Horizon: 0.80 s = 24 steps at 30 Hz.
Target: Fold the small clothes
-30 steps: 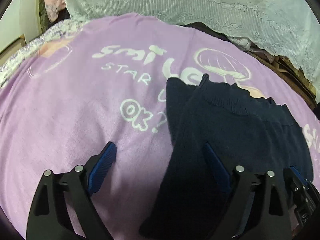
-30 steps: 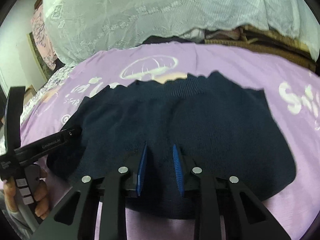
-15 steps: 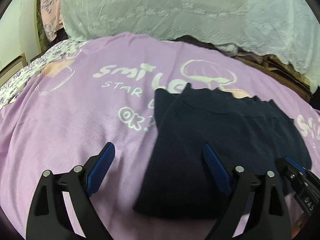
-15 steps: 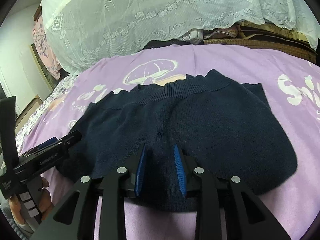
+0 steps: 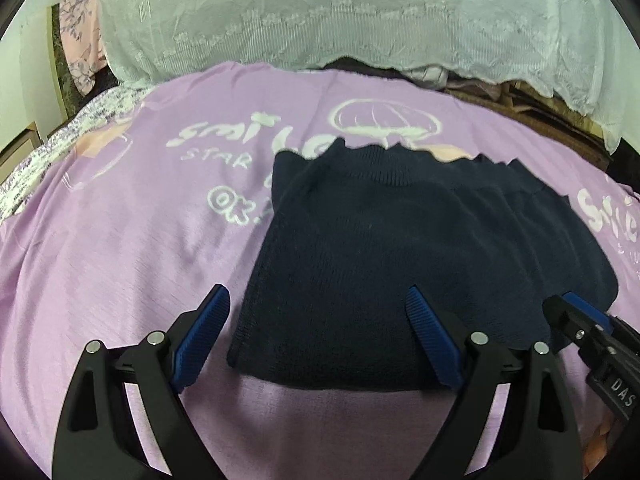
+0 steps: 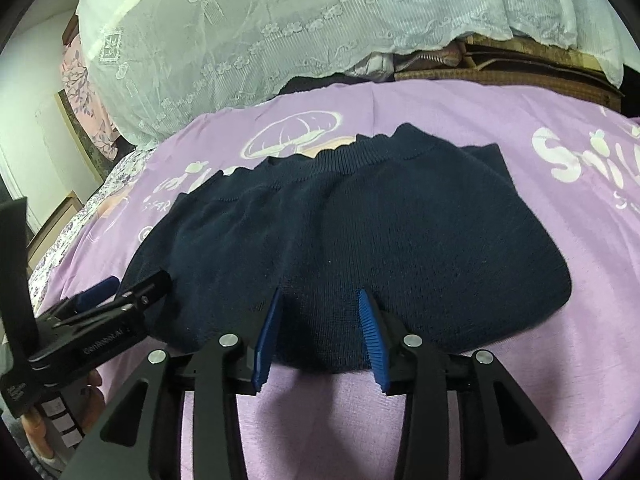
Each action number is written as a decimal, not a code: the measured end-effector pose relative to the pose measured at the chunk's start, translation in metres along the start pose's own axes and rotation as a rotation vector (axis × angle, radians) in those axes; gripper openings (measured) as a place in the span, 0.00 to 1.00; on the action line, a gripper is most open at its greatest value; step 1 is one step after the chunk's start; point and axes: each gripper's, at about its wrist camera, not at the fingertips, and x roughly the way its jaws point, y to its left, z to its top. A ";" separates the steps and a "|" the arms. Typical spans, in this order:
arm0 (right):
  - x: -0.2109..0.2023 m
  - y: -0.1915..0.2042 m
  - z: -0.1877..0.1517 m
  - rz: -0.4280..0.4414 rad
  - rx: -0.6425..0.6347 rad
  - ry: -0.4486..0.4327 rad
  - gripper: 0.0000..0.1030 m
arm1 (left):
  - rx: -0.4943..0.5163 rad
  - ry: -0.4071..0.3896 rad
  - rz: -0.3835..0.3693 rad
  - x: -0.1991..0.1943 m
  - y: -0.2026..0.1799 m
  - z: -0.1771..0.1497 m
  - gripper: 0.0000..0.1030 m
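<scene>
A dark navy knit garment lies folded flat on the purple printed blanket, ribbed waistband at the far side. My left gripper is open wide just above the garment's near left corner, its pads clear of the cloth. In the right wrist view the same garment fills the middle. My right gripper hovers at its near edge. Its jaws are opening, and the cloth lies below and between them without being pinched. Each gripper shows in the other's view: the right gripper and the left gripper.
A white lace cover drapes over a pile along the far side. Brown folded items sit at the back right. Floral fabric hangs at the far left. A person's hand grips the left gripper's handle.
Both grippers have drawn back from the garment, so its near edge now shows ahead of the fingers. The right jaws have widened. The garment lies still.
</scene>
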 end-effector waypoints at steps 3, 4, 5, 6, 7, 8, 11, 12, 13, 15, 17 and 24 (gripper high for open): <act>0.001 0.000 0.000 0.002 0.000 0.002 0.40 | -0.001 0.004 0.000 0.001 0.000 -0.001 0.85; 0.001 0.000 0.000 0.001 -0.001 0.003 0.40 | 0.003 0.004 0.003 0.001 0.000 -0.001 0.85; 0.001 0.000 -0.001 0.002 -0.001 0.003 0.40 | 0.005 0.004 0.005 0.001 -0.001 -0.001 0.85; 0.001 0.000 -0.001 0.002 -0.001 0.003 0.40 | 0.005 0.003 0.006 0.000 -0.001 -0.002 0.85; 0.001 0.000 -0.001 0.002 0.000 0.002 0.40 | 0.004 0.003 0.006 0.000 -0.001 -0.002 0.85; 0.001 0.000 -0.001 0.002 0.000 0.002 0.40 | 0.004 0.003 0.005 0.000 -0.001 -0.002 0.85; 0.001 0.000 -0.001 0.002 0.000 0.002 0.40 | 0.005 -0.001 0.006 -0.001 0.000 -0.002 0.85; 0.001 0.000 -0.001 0.002 0.000 0.001 0.40 | 0.006 -0.003 0.008 -0.001 -0.001 -0.002 0.85; 0.001 0.000 -0.001 0.002 0.000 0.001 0.40 | 0.008 -0.006 0.009 -0.002 -0.001 -0.002 0.85; 0.000 0.001 -0.001 0.002 -0.002 -0.006 0.40 | 0.011 -0.013 0.009 -0.003 -0.001 -0.002 0.85; -0.003 0.002 -0.001 0.000 -0.007 -0.018 0.40 | 0.013 -0.024 0.009 -0.006 -0.002 -0.001 0.85; -0.011 0.001 0.000 0.002 0.002 -0.056 0.40 | 0.020 -0.063 -0.020 -0.020 -0.008 -0.001 0.85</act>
